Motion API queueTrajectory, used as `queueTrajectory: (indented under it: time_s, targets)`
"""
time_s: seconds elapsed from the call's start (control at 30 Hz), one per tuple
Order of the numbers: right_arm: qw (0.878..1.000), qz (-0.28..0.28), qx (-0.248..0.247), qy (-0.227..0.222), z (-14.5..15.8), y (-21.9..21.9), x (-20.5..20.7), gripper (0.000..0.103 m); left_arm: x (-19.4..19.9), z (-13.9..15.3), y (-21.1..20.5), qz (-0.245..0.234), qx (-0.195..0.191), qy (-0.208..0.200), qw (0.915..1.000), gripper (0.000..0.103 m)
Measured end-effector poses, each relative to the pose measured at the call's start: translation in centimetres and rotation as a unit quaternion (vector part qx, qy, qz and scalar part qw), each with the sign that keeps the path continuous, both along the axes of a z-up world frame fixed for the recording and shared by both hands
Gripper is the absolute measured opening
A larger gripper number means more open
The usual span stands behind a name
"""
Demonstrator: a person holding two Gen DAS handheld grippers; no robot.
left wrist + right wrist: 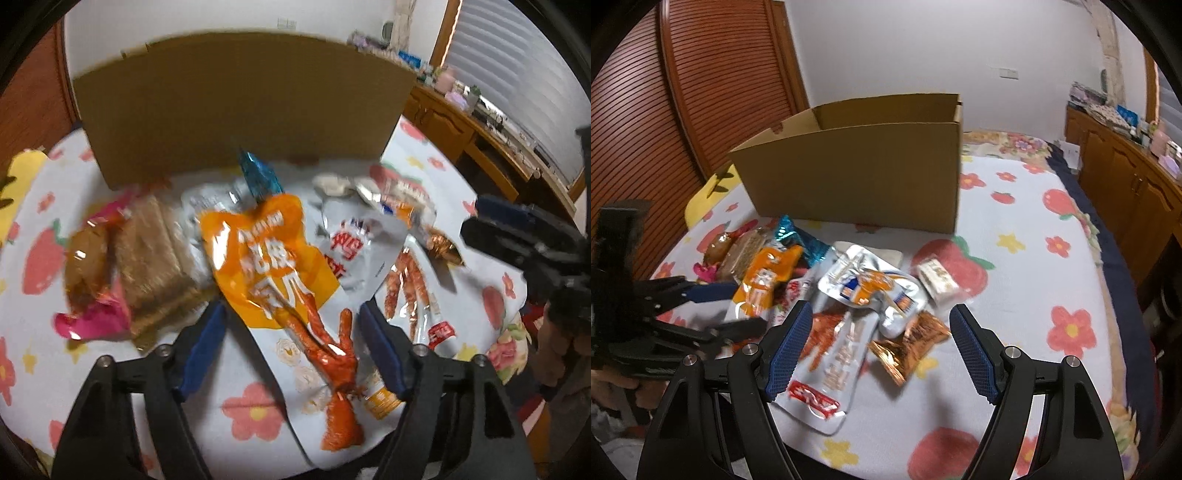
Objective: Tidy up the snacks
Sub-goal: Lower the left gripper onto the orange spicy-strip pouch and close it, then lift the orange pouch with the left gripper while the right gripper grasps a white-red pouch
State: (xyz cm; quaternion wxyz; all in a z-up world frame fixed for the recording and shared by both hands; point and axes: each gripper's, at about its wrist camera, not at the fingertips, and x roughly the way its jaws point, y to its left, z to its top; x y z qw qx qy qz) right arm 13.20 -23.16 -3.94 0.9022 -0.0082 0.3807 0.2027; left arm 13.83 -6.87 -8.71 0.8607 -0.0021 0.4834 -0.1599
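1. Left wrist view is showing the left gripper reaching down over the orange chicken-feet pouch, which is lying on the flowered bedspread at the near edge of the snack pile, in front of the cardboard box. The blue pads are standing on either side of the pouch's lower end without pressing on it, so the tongs are released around it, not yet gripping.
2. Right wrist view is showing the right gripper hovering with its jaws spread and nothing between the pads, above the silver pouch with red print and the copper foil packet.
3. The orange pouch is looking light, thin and glossy, so I am expecting it to be slippery and to buckle under a pinch. The lumpy contents are giving the lower half some body.
4. A hold across that firmer lower half, where the meat is sitting, is seeming safer than the flat sealed edge, which could slide out.
5. The pouch is overlapping the brown wafer pack and the white pouch beside it, so lifting may be dragging neighbours along.
6. The box is standing open-topped just behind the pile, close enough for a short carry.
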Motion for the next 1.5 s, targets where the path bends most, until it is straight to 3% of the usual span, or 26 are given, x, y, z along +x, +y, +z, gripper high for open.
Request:
queueTrajectory:
  time_s: [0.13, 0.2, 0.23, 0.27, 0.5, 0.57, 0.73, 0.83, 1.1, 1.27, 1.5]
  targets:
    - [1.000, 0.018, -0.009, 0.001, 0.2, 1.1, 0.8, 0.079, -0.1, 0.0, -0.1, -0.005, 0.005, -0.012, 0.9999, 0.078]
    - [1.000, 0.023, -0.013, 0.002, 0.2, 1.5, 1.1, 0.079, -0.2, 0.2, 0.1, -0.006, 0.005, -0.017, 0.9998, 0.065]
    - [1.000, 0.024, -0.014, 0.002, 0.1, 1.6, 1.1, 0.079, -0.3, 0.3, 0.2, -0.007, 0.012, -0.023, 0.9996, 0.045]
    - [1.000, 0.024, -0.015, 0.003, 0.0, 1.6, 1.2, 0.079, -0.3, 0.4, 0.4, -0.004, 0.014, -0.025, 0.9996, 0.039]
    - [0.999, 0.026, -0.011, 0.017, -0.7, 1.6, 1.4, 0.079, -0.7, 0.5, 2.4, 0.004, -0.038, -0.026, 0.9989, 0.022]
    - [0.999, 0.033, 0.000, 0.021, -0.7, 1.9, 1.4, 0.074, -1.1, 0.7, 3.0, 0.006, -0.048, -0.031, 0.9984, 0.018]
    - [0.997, 0.059, 0.025, 0.034, -1.0, 3.6, 1.2, 0.047, -1.8, 1.0, 3.1, 0.005, -0.046, -0.047, 0.9978, 0.017]
    - [0.996, 0.069, 0.032, 0.045, -1.5, 4.6, 1.1, 0.037, -1.9, 0.8, 3.3, 0.007, -0.049, -0.048, 0.9976, 0.017]
    - [0.994, 0.065, 0.049, 0.075, -2.8, 5.6, 2.3, 0.031, -1.6, 0.7, 3.5, 0.009, -0.056, -0.044, 0.9974, 0.017]
    - [0.994, 0.050, 0.056, 0.077, -2.9, 5.6, 2.9, 0.002, -2.1, 1.2, 3.4, 0.007, -0.049, -0.064, 0.9967, 0.017]
    - [0.997, 0.036, 0.053, 0.033, -1.2, 5.0, 1.8, 0.000, -3.6, 2.7, 4.1, 0.009, -0.063, -0.093, 0.9936, 0.017]
